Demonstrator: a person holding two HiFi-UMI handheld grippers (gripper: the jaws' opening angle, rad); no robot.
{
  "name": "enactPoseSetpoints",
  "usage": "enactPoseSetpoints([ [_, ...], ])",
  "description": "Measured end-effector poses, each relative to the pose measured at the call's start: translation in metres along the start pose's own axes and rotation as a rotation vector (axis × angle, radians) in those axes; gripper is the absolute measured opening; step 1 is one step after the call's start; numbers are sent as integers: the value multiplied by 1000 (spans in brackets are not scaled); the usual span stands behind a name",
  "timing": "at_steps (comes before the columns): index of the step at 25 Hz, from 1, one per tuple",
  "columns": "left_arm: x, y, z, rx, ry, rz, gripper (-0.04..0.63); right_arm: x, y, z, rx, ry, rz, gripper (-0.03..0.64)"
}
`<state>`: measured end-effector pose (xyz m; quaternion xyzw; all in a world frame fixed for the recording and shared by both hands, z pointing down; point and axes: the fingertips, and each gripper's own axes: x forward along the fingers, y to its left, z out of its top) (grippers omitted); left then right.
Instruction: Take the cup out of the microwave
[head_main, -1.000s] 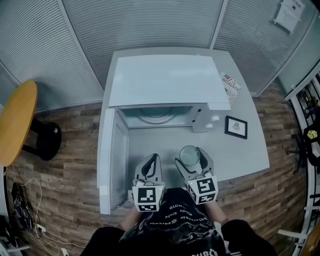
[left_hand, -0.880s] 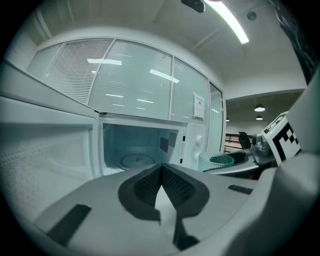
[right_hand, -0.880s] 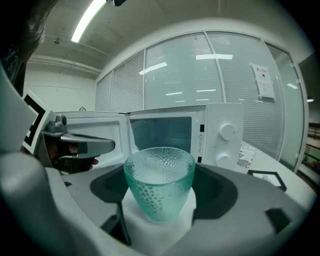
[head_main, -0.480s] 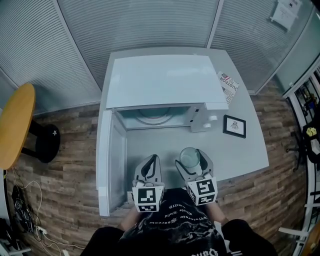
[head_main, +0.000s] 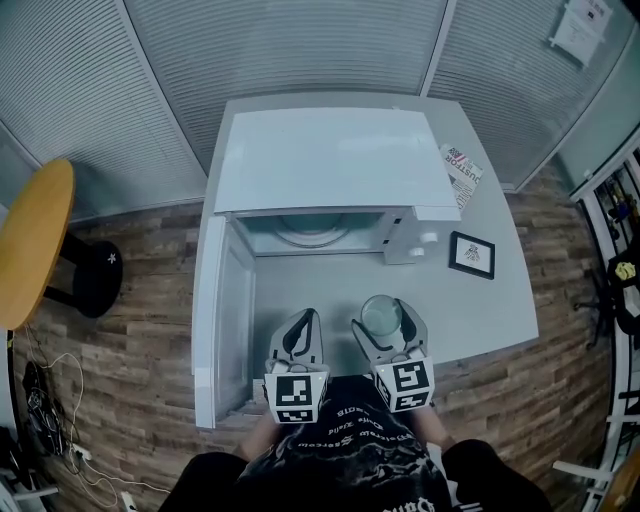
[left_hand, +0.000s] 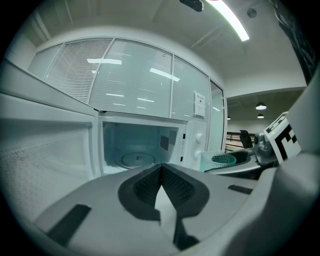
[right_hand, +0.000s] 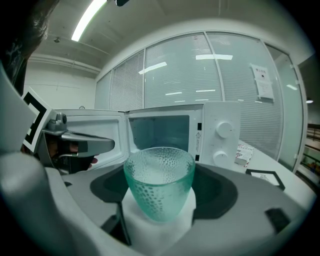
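Note:
A clear green-tinted dimpled glass cup (right_hand: 159, 182) stands upright between the pads of my right gripper (right_hand: 160, 200), which is shut on it. In the head view the cup (head_main: 381, 312) and right gripper (head_main: 384, 322) are over the grey table in front of the white microwave (head_main: 325, 160). Whether the cup rests on the table I cannot tell. My left gripper (head_main: 306, 320) is beside it on the left, shut and empty, its jaws meeting at the tips (left_hand: 161, 167). From the left gripper view the cup (left_hand: 218, 160) shows at the right.
The microwave door (head_main: 214, 320) stands wide open at the left, reaching the table's front edge. Its cavity holds only the glass turntable (left_hand: 134, 159). A small framed picture (head_main: 471, 254) and a booklet (head_main: 462, 168) lie right of the microwave. A round wooden table (head_main: 30, 240) stands far left.

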<state>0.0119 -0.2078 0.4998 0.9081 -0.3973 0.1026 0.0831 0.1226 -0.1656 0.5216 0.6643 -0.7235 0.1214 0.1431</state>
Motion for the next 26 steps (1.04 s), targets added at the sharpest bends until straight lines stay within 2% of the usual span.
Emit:
enactPoseSetpoints([
  [26,-2,1,1,21,-3,18,8,3,2,8,-29,-24,15,382],
])
